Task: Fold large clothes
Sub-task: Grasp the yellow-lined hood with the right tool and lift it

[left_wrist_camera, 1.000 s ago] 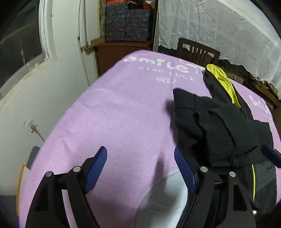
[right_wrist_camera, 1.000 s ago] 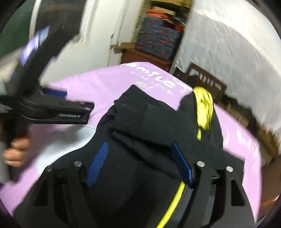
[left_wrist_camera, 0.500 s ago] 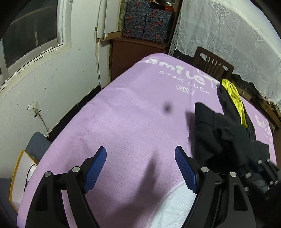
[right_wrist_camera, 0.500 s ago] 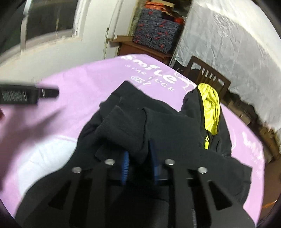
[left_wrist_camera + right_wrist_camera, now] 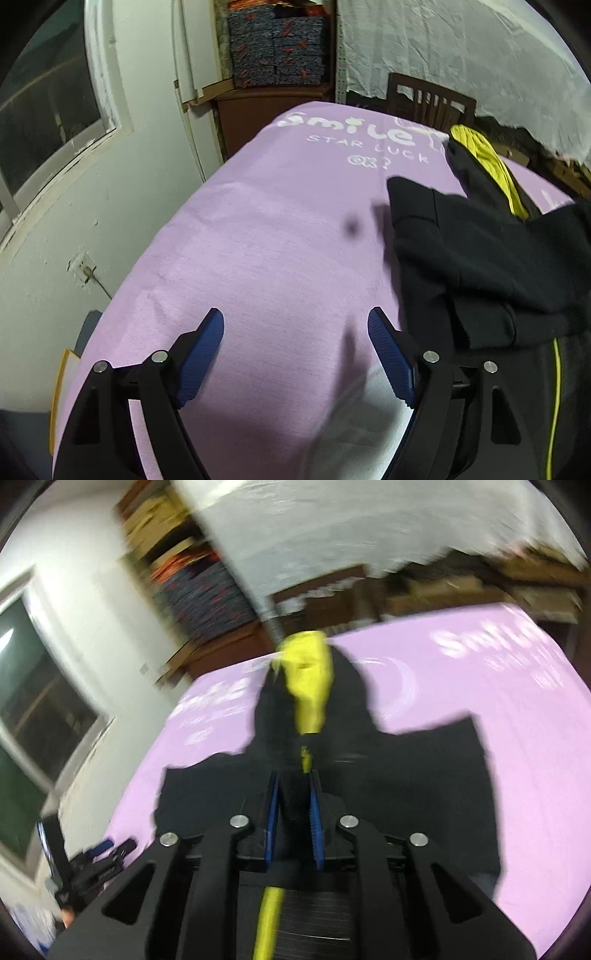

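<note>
Black jacket (image 5: 369, 775) lies right on the purple cover (image 5: 258, 258); my right claw (image 5: 293, 797) has just closed, pinching its fabric and swinging right, starting a fold; left claw (image 5: 295, 354) spread, empty

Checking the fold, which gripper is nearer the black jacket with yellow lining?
Right. The right gripper is clamped on the black jacket; the left gripper hovers open beside it.

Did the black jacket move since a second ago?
Yes. The black jacket, pinched in the right gripper, is spread wider across the purple cover now.
</note>
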Tool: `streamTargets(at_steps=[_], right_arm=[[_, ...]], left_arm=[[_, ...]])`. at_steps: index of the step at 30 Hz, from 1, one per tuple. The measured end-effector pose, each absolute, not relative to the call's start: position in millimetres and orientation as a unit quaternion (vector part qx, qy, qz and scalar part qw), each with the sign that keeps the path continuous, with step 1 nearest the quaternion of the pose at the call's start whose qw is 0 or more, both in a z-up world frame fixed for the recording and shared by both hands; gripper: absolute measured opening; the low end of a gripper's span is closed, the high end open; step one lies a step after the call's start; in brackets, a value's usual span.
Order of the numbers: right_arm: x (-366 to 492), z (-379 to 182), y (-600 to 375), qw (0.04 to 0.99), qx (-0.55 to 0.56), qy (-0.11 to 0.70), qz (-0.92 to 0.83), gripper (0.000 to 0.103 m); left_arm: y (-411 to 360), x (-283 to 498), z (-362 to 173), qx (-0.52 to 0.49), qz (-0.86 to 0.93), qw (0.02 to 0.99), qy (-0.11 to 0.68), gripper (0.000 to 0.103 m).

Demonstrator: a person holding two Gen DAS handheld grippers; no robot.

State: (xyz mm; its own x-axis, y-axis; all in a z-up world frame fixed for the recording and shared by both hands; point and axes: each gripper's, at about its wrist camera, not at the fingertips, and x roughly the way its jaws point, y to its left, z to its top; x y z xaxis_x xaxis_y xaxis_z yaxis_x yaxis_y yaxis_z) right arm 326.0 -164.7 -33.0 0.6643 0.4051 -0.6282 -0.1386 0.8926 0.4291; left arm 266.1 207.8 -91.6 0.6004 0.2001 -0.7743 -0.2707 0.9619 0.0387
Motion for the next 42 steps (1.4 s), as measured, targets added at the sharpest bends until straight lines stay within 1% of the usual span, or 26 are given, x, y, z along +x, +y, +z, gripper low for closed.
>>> streamTargets(at_steps=[2, 6, 9, 11, 14, 19, 23, 27, 29, 30, 31, 33, 35, 36, 38, 39, 40, 42], right_arm=[[326, -52, -197, 0.887, 0.207, 0.395, 0.122, 0.014], [327, -89, -225, 0.872, 0.219, 0.427, 0.091, 0.016], [326, -100, -237, 0.859, 0.254, 0.434, 0.097, 0.016], [320, -94, -241, 0.861, 0.262, 0.424, 0.106, 0.016], [326, -74, -231, 0.873, 0.234, 0.409, 0.125, 0.016], [348, -56, -195, 0.879, 0.198, 0.401, 0.166, 0.016], [369, -64, -180, 0.877, 0.179, 0.412, 0.173, 0.016], [386, -90, -189, 0.87, 0.171, 0.435, 0.155, 0.016], [390, -106, -203, 0.861, 0.186, 0.448, 0.151, 0.009], [391, -111, -208, 0.857, 0.196, 0.45, 0.155, 0.003], [392, -116, -217, 0.85, 0.22, 0.449, 0.166, 0.001], [395, -121, -226, 0.835, 0.255, 0.455, 0.176, 0.001], [396, -121, -228, 0.83, 0.263, 0.459, 0.178, 0.001], [396, -118, -226, 0.831, 0.258, 0.459, 0.178, 0.006], [397, -104, -219, 0.842, 0.233, 0.453, 0.179, 0.024], [399, -94, -214, 0.849, 0.218, 0.446, 0.179, 0.044], [405, -81, -206, 0.861, 0.199, 0.435, 0.176, 0.059], [417, -66, -194, 0.87, 0.185, 0.42, 0.179, 0.062]], left_arm=[[202, 267, -95, -0.029, 0.128, 0.893, 0.43, 0.081], [184, 267, -105, 0.016, 0.124, 0.894, 0.431, 0.081], [177, 265, -101, 0.039, 0.127, 0.897, 0.423, 0.081], [172, 265, -90, 0.027, 0.109, 0.905, 0.411, 0.081], [155, 280, -72, 0.025, 0.074, 0.913, 0.401, 0.081], [107, 326, -47, 0.014, -0.002, 0.923, 0.386, 0.081], [85, 360, -62, 0.001, -0.034, 0.911, 0.41, 0.081], [87, 387, -101, 0.005, -0.013, 0.894, 0.448, 0.081], [90, 389, -109, 0.006, -0.016, 0.896, 0.443, 0.083], [89, 389, -110, 0.011, -0.017, 0.897, 0.442, 0.083], [89, 390, -110, 0.014, -0.016, 0.897, 0.442, 0.084], [91, 389, -111, 0.014, -0.017, 0.897, 0.441, 0.086], [97, 390, -109, -0.001, -0.025, 0.898, 0.438, 0.086], [99, 384, -106, -0.014, -0.026, 0.901, 0.434, 0.086], [112, 378, -99, -0.05, -0.018, 0.908, 0.416, 0.086], [121, 376, -94, -0.073, -0.012, 0.912, 0.403, 0.086], [130, 374, -89, -0.092, -0.003, 0.916, 0.39, 0.086], [143, 372, -87, -0.121, 0.014, 0.918, 0.378, 0.086]])
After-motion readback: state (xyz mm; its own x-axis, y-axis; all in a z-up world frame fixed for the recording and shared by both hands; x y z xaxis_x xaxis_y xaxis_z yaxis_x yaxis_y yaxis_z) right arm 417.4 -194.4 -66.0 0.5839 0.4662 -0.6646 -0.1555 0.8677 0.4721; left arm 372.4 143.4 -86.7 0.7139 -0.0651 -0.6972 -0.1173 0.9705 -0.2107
